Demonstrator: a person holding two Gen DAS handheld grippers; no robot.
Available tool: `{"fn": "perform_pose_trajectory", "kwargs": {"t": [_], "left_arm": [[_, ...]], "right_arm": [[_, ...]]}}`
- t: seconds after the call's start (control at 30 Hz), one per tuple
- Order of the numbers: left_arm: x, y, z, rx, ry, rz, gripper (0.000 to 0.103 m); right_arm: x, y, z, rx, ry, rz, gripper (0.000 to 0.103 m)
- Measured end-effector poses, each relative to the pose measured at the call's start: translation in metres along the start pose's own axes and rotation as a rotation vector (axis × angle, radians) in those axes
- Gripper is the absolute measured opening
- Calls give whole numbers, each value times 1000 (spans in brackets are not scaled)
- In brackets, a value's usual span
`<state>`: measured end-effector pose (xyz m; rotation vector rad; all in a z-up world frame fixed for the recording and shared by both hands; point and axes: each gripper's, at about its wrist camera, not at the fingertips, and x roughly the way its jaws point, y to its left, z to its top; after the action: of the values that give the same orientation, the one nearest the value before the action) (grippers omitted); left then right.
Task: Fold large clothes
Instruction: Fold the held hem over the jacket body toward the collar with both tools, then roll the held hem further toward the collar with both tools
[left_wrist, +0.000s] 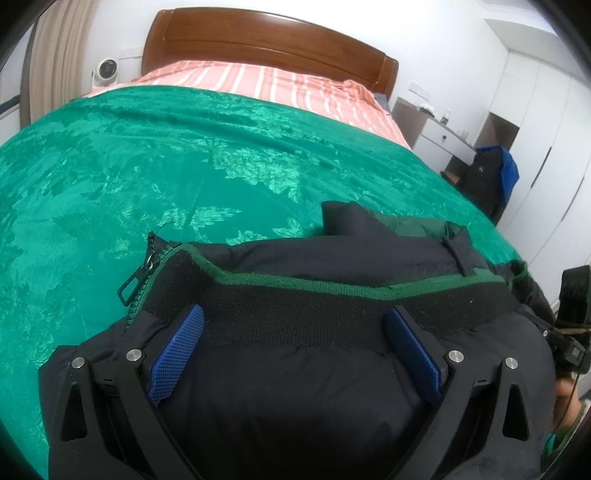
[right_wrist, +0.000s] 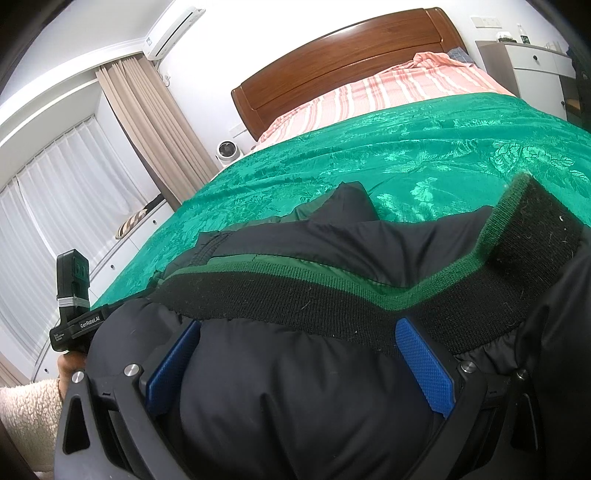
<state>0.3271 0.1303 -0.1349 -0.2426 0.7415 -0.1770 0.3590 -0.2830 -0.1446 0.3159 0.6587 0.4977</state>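
Here is the black puffer jacket (left_wrist: 295, 387), filling the lower half of the left wrist frame, bunched on the green bedspread (left_wrist: 110, 177) at the near edge of the bed. The left gripper (left_wrist: 295, 332) sits right on it, jaws spread wide, the puffy fabric bulging up between the two blue pads (left_wrist: 181, 354) – the pads touch the cloth on either side, but whether they actually pinch it I cannot tell. The ribbed black hem band (left_wrist: 295, 310) with its green edging crosses the middle of the frame just beyond the pads. At centre left, the zipper pull (left_wrist: 129, 286) hangs off the jacket's corner over the bedspread.

Over to the right wrist view: same jacket (right_wrist: 295, 406), same story. The right gripper (right_wrist: 299, 354) has its jaws wide apart, jacket padding swelling between the blue pads (right_wrist: 424, 369), a firm grip not confirmed. The hem band (right_wrist: 332, 302) runs across and rises to the upper right, one end standing up. At lower left the other gripper's body (right_wrist: 74, 295) shows, held by a hand (right_wrist: 70, 365) with a fleecy sleeve (right_wrist: 26, 417).

Farther up: striped pink sheet (right_wrist: 406, 88), wooden headboard (right_wrist: 343, 55), beige curtain (right_wrist: 147, 129) at left.
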Motion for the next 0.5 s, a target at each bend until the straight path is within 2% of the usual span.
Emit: {"fn": "perform_pose_trajectory", "kwargs": {"t": [0.27,0.37,0.47,0.5], "left_arm": [[2,0,-1,9,-3,10,99],[3,-1,-1,16,4,19,99],[3,-2,-1,21,5,26,100],[2,-2,-1,22,4,27,100]], "right_arm": [[-1,1,4,7,18,-2,102],[-12,12,16,5,70,-55,101],[-52,12,26,65,-25,66,101],[-65,8,27,83,-58,79,101]]}}
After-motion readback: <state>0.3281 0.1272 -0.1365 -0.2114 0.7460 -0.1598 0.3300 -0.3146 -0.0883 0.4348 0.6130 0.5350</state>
